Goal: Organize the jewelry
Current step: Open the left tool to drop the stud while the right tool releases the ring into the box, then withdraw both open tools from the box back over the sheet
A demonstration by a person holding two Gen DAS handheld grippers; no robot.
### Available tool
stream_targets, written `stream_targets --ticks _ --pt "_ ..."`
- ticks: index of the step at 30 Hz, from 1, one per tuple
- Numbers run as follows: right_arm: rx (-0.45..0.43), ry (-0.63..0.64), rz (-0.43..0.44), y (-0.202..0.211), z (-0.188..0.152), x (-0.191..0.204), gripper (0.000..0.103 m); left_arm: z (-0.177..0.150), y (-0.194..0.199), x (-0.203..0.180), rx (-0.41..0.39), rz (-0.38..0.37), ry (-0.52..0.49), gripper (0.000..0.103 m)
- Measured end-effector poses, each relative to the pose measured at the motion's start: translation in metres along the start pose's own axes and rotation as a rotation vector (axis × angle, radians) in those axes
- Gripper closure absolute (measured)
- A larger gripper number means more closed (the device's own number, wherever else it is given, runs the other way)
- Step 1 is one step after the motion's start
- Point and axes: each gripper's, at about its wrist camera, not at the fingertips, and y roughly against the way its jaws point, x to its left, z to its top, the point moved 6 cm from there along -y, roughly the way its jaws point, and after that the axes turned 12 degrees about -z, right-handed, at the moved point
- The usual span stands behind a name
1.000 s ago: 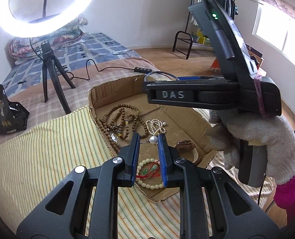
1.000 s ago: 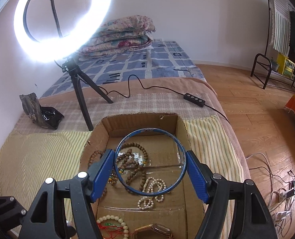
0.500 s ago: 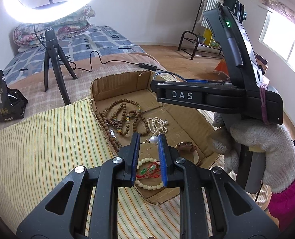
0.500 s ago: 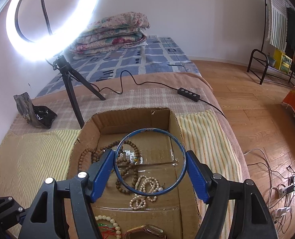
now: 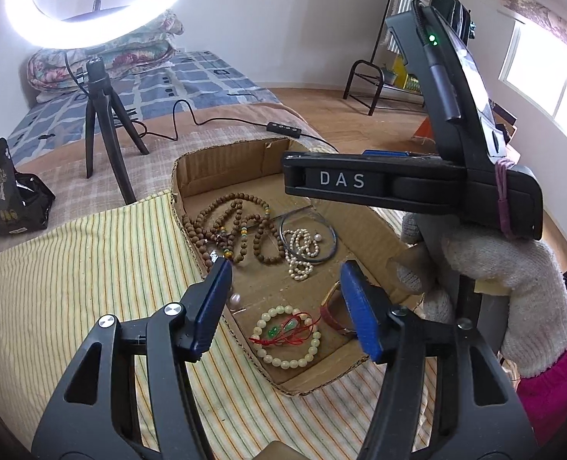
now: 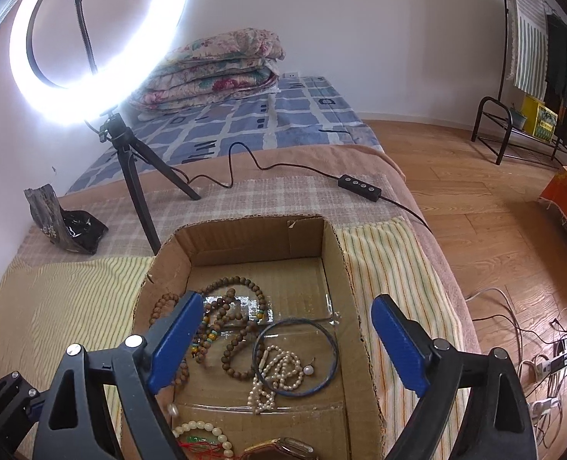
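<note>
A shallow cardboard box (image 5: 222,165) on the striped cloth holds the jewelry. My left gripper (image 5: 285,306) hangs over its near end, jaws opening, nothing between the pads. A loose pearl (image 5: 235,301) lies by its left finger, near a pale bead bracelet (image 5: 287,337) with red string and a watch (image 5: 331,303). My right gripper (image 6: 287,349) is over the box's middle, jaws opening and empty. Below it a thin blue bangle (image 6: 296,356) lies flat over a pearl necklace (image 6: 279,372), beside brown wooden beads (image 6: 225,322).
A ring light on a tripod (image 6: 130,176) stands behind the box, its cable and controller (image 6: 358,188) trailing right. A black snack bag (image 6: 64,226) sits at far left. The bed edge drops to wooden floor with cables (image 6: 544,364) on the right. A gloved hand (image 5: 494,287) holds the right gripper.
The right gripper's jaws spread and the blue bangle dropped onto the pearl necklace. The left gripper's jaws spread too, and the pearl that was at its tips now lies in the box.
</note>
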Motion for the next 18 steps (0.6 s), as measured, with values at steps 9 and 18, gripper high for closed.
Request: stream_targets --ticks 9,18 --pt "-0.013 0.013 -0.019 0.004 0.0 0.004 0.001 -0.001 0.0 0.001 0.009 0.038 -0.012 0.028" --pt "-0.02 0.023 -0.033 0.012 0.001 0.006 0.001 0.001 0.005 0.003 -0.002 0.05 -0.012 0.027"
